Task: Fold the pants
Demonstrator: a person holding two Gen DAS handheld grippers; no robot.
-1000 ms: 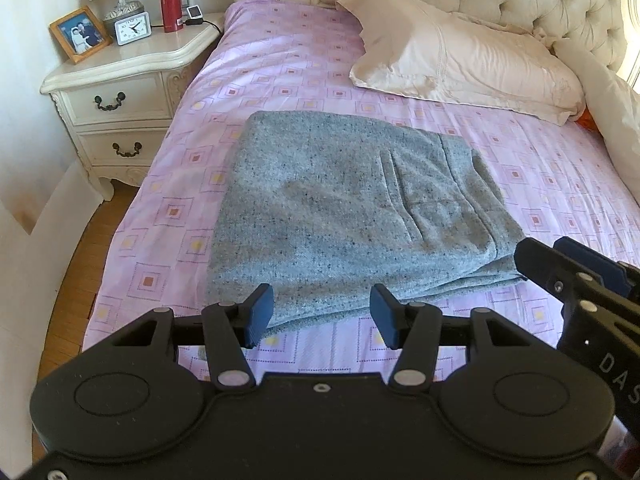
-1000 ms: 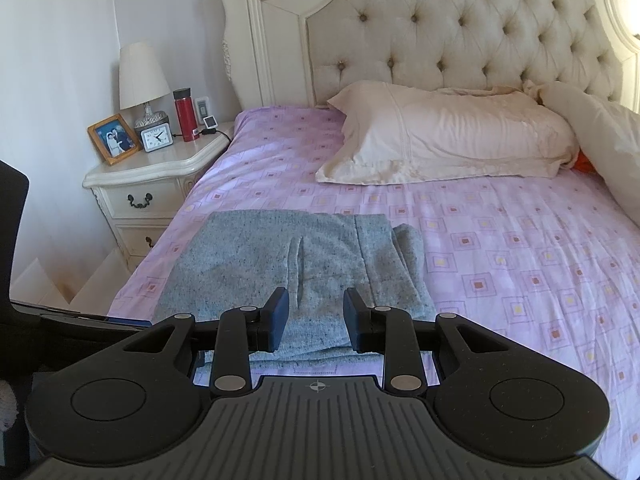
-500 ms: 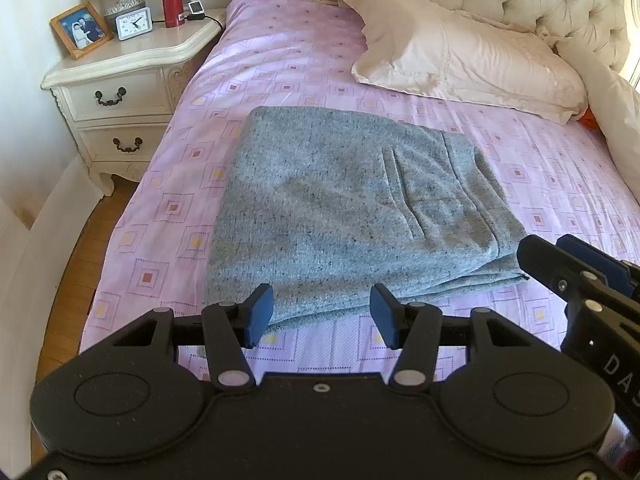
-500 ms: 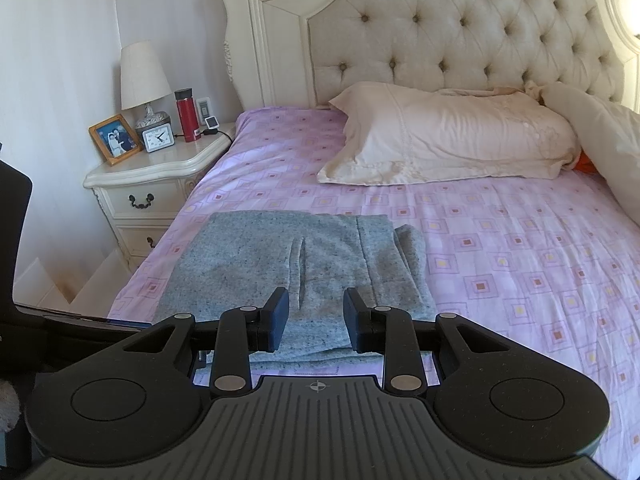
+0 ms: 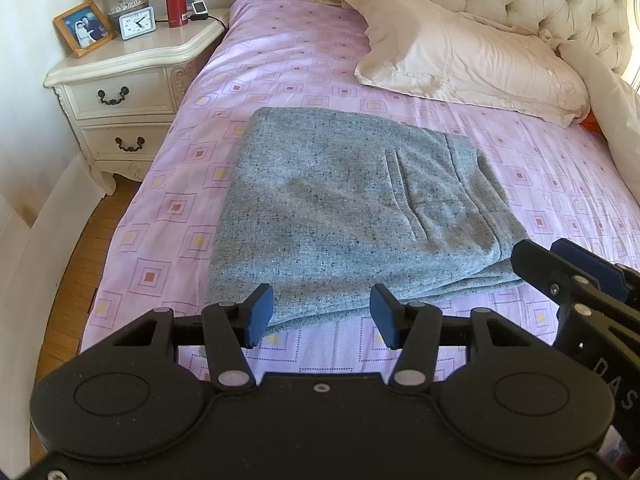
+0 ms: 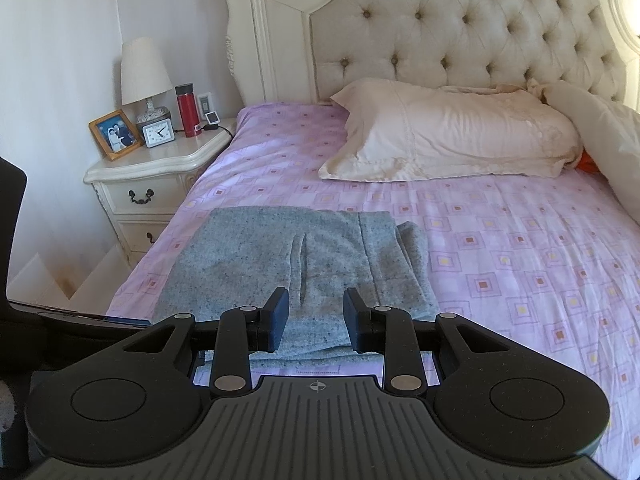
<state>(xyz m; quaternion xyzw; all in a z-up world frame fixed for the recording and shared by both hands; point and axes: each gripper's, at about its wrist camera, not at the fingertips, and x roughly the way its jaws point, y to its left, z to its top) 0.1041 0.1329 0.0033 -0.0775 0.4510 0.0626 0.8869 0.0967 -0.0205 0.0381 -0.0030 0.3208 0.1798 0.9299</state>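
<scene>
One pair of grey speckled woollen pants [image 5: 344,216], folded into a flat rectangle, lies in the middle of the left wrist view on the pink bed sheet with square patterns [image 5: 288,64]; in the right wrist view it sits lower centre, near the left edge of the bed.

The black left gripper with blue pads [image 5: 322,316] fills the bottom of its own frame, its two fingers moderately apart and holding nothing, with the near hem of the pants seen between them. The black right gripper [image 6: 316,318] stands at the bottom centre of its frame, its two fingers narrower, a gap showing between the pads, and nothing gripped; it also shows at the right edge of the left wrist view.

One cream pillow [image 6: 452,132] lies at the upper right, against one tufted beige headboard [image 6: 460,28]. At upper left, one white two-drawer nightstand [image 6: 160,184] carries one lamp [image 6: 146,76], one framed photo [image 6: 115,134], one white clock [image 6: 159,133] and one red flask [image 6: 187,110].
</scene>
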